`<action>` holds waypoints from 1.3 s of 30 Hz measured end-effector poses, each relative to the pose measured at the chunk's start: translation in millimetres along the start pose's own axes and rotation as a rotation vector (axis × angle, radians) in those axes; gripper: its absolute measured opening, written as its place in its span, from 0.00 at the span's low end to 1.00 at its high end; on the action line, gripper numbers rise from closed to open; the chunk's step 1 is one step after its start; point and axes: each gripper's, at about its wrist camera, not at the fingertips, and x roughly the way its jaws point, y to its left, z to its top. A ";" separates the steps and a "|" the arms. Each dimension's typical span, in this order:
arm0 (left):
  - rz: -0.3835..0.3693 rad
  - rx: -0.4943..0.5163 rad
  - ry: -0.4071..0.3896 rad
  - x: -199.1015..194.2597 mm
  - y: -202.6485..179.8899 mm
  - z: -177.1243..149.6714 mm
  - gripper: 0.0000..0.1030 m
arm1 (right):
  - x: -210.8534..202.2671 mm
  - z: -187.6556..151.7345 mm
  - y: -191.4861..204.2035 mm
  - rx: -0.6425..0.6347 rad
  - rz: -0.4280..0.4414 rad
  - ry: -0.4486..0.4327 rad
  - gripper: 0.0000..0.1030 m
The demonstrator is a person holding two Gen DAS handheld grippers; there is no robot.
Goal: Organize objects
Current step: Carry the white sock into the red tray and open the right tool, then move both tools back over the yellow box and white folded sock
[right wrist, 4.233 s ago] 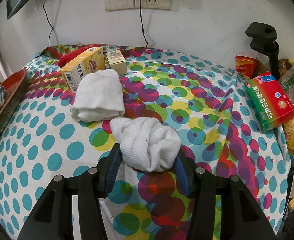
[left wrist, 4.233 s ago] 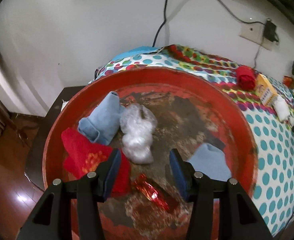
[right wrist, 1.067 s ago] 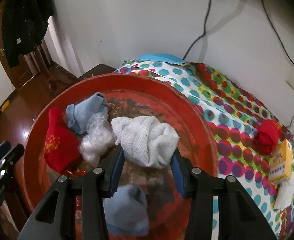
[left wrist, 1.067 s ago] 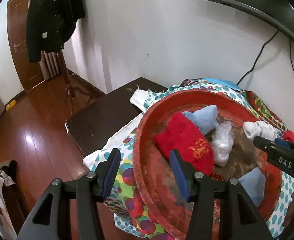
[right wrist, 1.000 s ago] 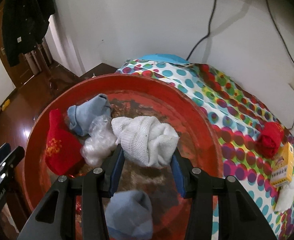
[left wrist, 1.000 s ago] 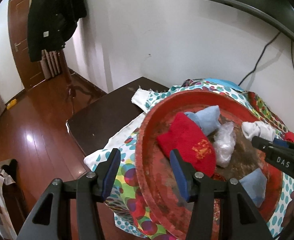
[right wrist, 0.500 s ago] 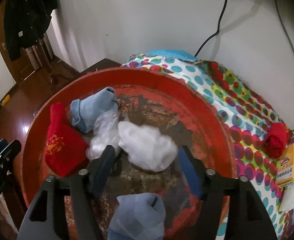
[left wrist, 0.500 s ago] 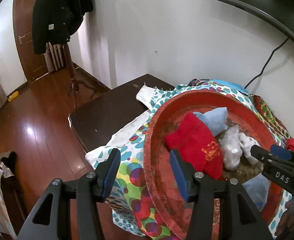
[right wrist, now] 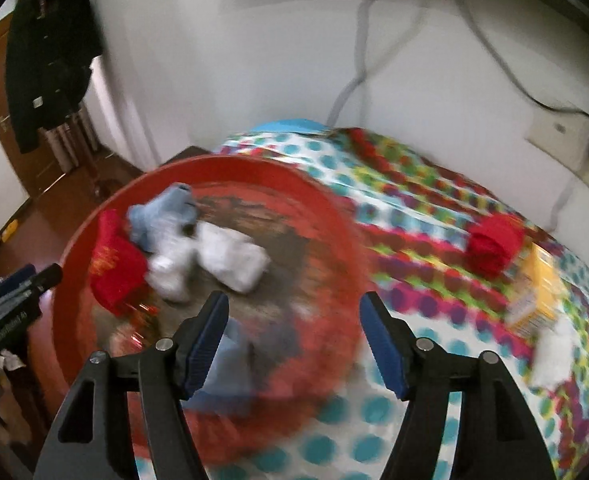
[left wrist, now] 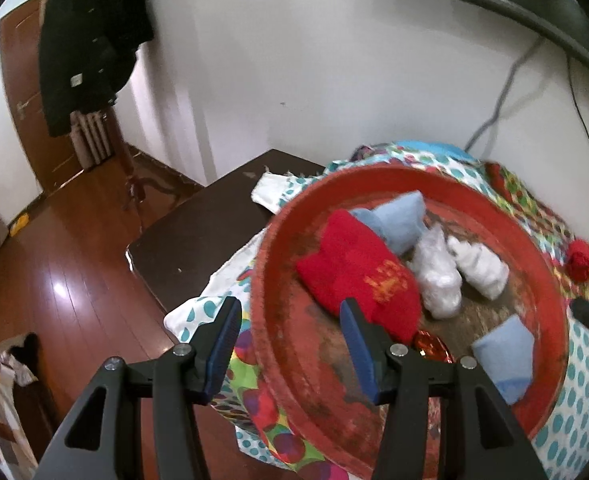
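Change since earlier frame: white knitted cloth bundle [right wrist: 232,258] no longer sits between the right gripper [right wrist: 294,328] fingers; it now lies inside the round red worn tray [right wrist: 334,216], and the right wrist view is swung toward the table.
Right gripper: fingers apart, nothing between them.
Left gripper [left wrist: 290,336]: fingers apart and empty, straddling the tray's near rim.
Key relation: rolled red cloth [right wrist: 494,246] lies ahead and to the right of the right fingers, well apart, long axis roughly across the view; the right hand is judged nearer.
Tray contents: red embroidered cloth [left wrist: 358,276], pale blue cloth [left wrist: 398,220], crinkled clear bag [left wrist: 434,276].
Surface: polka-dot tablecloth [right wrist: 434,216], also bearing a yellow box [right wrist: 534,296].
Room: white wall, wooden floor [left wrist: 54,280].
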 end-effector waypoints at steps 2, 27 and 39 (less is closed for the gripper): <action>0.003 0.043 -0.004 -1.3 -10.1 -1.4 0.51 | -13.1 -14.2 -27.8 0.032 -0.028 0.001 0.66; -0.035 0.495 -0.239 -49.5 -112.3 -25.0 0.51 | 17.6 -74.1 -230.1 0.261 -0.246 0.053 0.67; -0.205 0.763 -0.249 -83.6 -264.0 -37.2 0.62 | -15.4 -105.2 -255.3 0.232 -0.244 0.048 0.52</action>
